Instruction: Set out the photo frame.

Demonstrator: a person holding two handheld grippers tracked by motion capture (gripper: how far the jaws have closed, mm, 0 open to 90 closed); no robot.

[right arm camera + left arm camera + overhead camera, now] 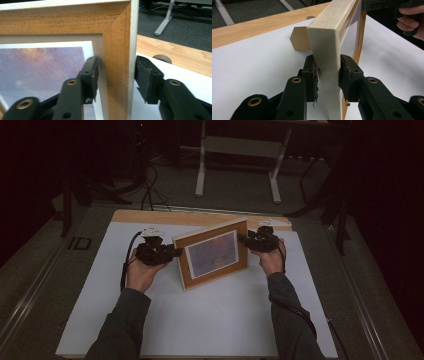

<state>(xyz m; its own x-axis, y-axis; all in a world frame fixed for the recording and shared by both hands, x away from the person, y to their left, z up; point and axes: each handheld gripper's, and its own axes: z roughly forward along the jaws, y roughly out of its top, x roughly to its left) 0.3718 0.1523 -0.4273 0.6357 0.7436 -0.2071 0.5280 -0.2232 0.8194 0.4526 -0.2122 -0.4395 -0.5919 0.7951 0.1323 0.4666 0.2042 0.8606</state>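
A wooden picture frame (212,254) with a purple-and-orange print stands upright and tilted on the white sheet (200,320), near the middle of the table. My left gripper (175,254) clamps its left edge. In the left gripper view the jaws of that gripper (328,67) press both faces of the pale frame edge (328,37). My right gripper (244,239) holds the upper right edge. In the right gripper view this gripper (116,67) straddles the frame's side rail (117,37), one pad on the front and one against the back.
The frame's cardboard stand flap (299,38) juts out behind it. A wooden table strip (150,216) runs along the far edge, with a round hole (162,58) in it. White desk legs (201,165) and cables stand on the dark floor beyond.
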